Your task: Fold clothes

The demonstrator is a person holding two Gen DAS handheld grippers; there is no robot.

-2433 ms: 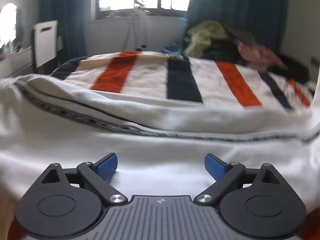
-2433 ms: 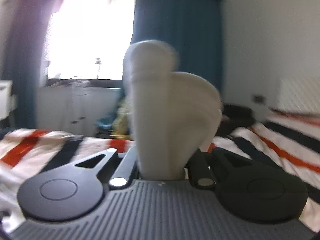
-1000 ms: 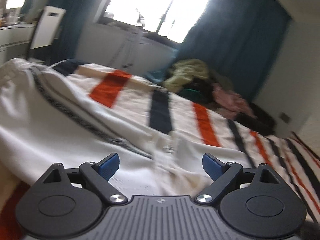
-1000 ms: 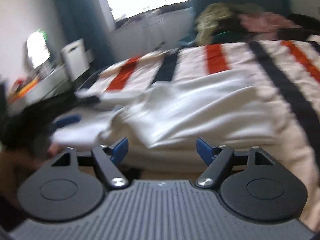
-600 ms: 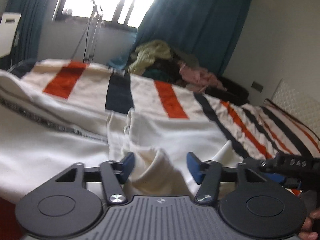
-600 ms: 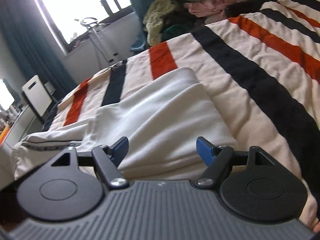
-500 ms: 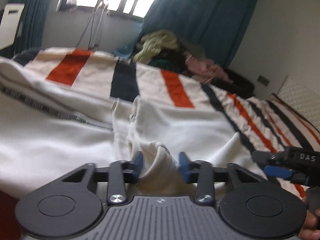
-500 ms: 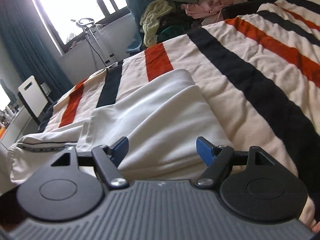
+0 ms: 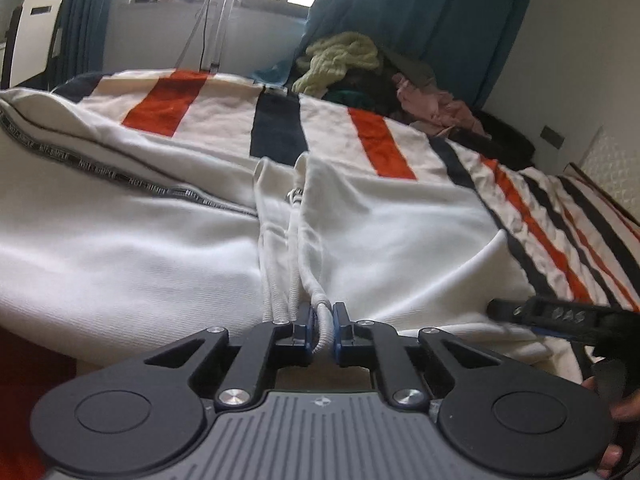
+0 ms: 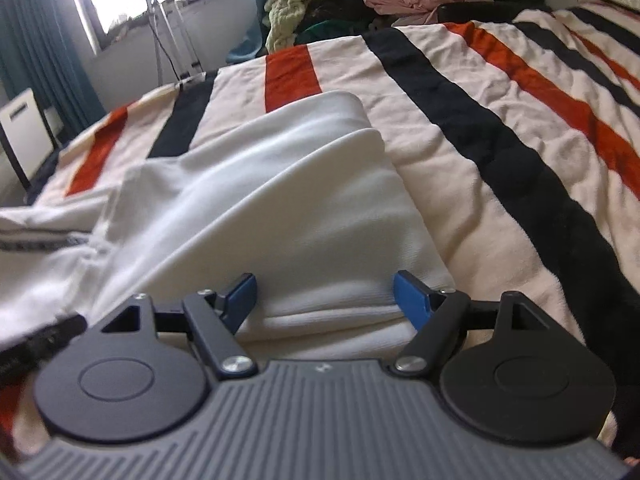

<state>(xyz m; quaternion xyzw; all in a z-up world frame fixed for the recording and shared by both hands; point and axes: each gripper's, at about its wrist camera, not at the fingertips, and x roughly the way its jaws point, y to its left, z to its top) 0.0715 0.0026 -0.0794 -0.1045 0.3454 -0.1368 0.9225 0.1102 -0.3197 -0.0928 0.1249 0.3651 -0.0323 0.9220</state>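
Because the white garment (image 9: 400, 232) lies spread over the striped blanket (image 9: 168, 100) of the bed, the left gripper (image 9: 321, 334) comes to it low and from the near edge. Its jaws are pressed together and they pinch a narrow bunch of the ribbed hem (image 9: 320, 304), at the place where two panels of the cloth meet; I judge this place is chosen because it gives a firm hold near the middle of the edge. A black band with lettering (image 9: 100, 168) runs along the cloth on the left side. At the right border the other tool (image 9: 560, 316) is seen, just above the cloth. Behind the bed a pile of other clothes (image 9: 344, 60) waits near the dark curtain.

From the right wrist view, the right gripper (image 10: 324, 292) has its jaws spread wide, and the folded layers of the same garment (image 10: 280, 200) lie between the blue pads (image 10: 408, 292), which do not press on them. It seems it stands ready to take this second part of the edge, so that both hands can lift and fold the cloth together. The blanket (image 10: 500, 128) is bare on the right of the garment.
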